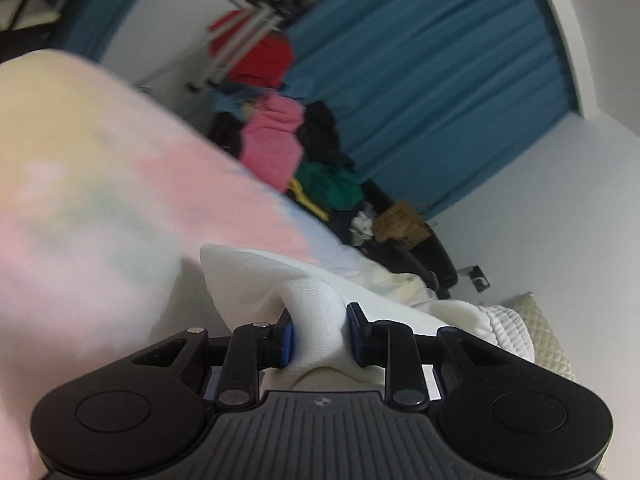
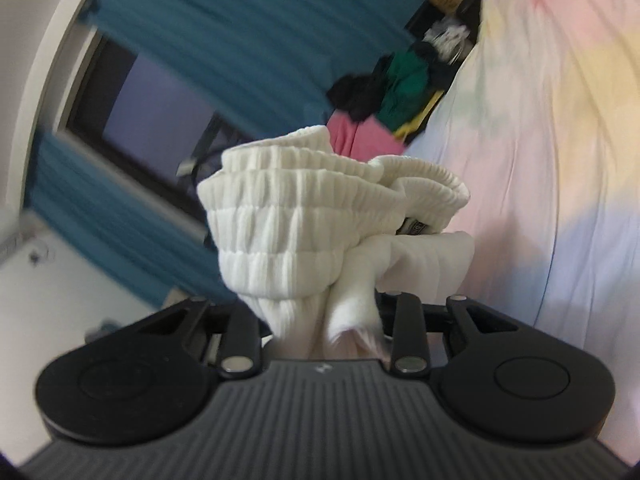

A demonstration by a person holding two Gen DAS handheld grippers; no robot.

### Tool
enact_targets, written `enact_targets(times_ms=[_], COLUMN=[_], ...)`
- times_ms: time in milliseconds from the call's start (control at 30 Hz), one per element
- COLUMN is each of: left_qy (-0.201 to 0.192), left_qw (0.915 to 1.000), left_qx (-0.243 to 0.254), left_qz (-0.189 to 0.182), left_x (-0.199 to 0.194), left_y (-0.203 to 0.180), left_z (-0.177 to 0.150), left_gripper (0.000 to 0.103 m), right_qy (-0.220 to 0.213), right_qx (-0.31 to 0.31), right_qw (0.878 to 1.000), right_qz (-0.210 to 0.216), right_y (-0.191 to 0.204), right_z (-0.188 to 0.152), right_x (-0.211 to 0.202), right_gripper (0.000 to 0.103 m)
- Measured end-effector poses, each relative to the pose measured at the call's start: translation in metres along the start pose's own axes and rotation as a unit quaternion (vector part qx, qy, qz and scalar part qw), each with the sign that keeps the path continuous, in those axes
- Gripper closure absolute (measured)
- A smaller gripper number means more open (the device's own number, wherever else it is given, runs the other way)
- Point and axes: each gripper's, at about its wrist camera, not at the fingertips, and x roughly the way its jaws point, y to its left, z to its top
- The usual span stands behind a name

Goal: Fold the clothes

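A white garment (image 1: 316,320) is held off the bed by both grippers. In the left wrist view the left gripper (image 1: 318,338) is closed on a smooth white part of it, the cloth pinched between the blue-padded fingers (image 1: 287,340) and bulging out ahead of them. In the right wrist view the right gripper (image 2: 320,320) is closed on a bunched, ribbed and elasticated section of the same white garment (image 2: 304,224), probably a waistband or cuff; the fingertips themselves are hidden under the cloth, and a small label is seen tucked in the folds.

The pastel tie-dye bedsheet (image 1: 100,184) is seen beside and beneath the garment in both views. Beyond it a pile of unfolded clothes (image 1: 288,140) is heaped in front of the teal curtain (image 1: 440,80), with pink, green, black and red items visible.

The task is judged to be at an early stage. The garment is crumpled, not spread, and no clean fold can be made out. It would first have to be straightened and laid flat on the bed, then folded; the pile remains to be dealt with.
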Motion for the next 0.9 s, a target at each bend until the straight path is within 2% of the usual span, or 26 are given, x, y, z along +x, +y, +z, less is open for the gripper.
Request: enact_targets(times_ms=[100, 200, 367, 467, 533, 633, 733, 800, 867, 900], left_qy=[0.001, 0.011, 0.040, 0.073, 0.085, 0.101, 0.124, 0.136, 0.134, 0.133], left_qw=[0.9999, 0.9998, 0.9987, 0.9967, 0.9951, 0.9927, 0.9858, 0.9824, 0.9839, 0.9837], left_qx=[0.007, 0.009, 0.023, 0.035, 0.049, 0.060, 0.113, 0.127, 0.118, 0.119], left_qz=[-0.012, -0.017, -0.022, -0.011, -0.012, -0.027, -0.003, 0.011, 0.013, 0.015], left_x=[0.065, 0.139, 0.257, 0.315, 0.335, 0.338, 0.338, 0.333, 0.331, 0.330], left_y=[-0.042, -0.073, -0.085, -0.069, -0.055, -0.026, -0.011, 0.004, 0.013, 0.013], left_z=[0.019, 0.032, 0.022, 0.001, -0.014, -0.036, -0.060, -0.075, -0.081, -0.082], left_gripper=[0.076, 0.076, 0.076, 0.076, 0.076, 0.075, 0.074, 0.068, 0.058, 0.058], right_qy=[-0.026, -0.048, -0.068, -0.062, -0.054, -0.046, -0.038, -0.041, -0.043, -0.044], right_qx=[0.029, 0.032, 0.048, 0.062, 0.079, 0.095, 0.102, 0.110, 0.110, 0.114], right_qw=[0.999, 0.998, 0.995, 0.993, 0.991, 0.991, 0.989, 0.988, 0.987, 0.987], right_qz=[-0.010, -0.029, -0.059, -0.084, -0.091, -0.086, -0.095, -0.096, -0.105, -0.108], right_y=[-0.012, -0.028, -0.091, -0.138, -0.171, -0.209, -0.229, -0.243, -0.252, -0.253], right_z=[0.056, 0.105, 0.143, 0.142, 0.132, 0.105, 0.074, 0.054, 0.041, 0.039], right_x=[0.017, 0.038, 0.069, 0.087, 0.091, 0.079, 0.067, 0.062, 0.060, 0.059], right_gripper=[0.070, 0.070, 0.070, 0.070, 0.070, 0.069, 0.066, 0.059, 0.053, 0.053])
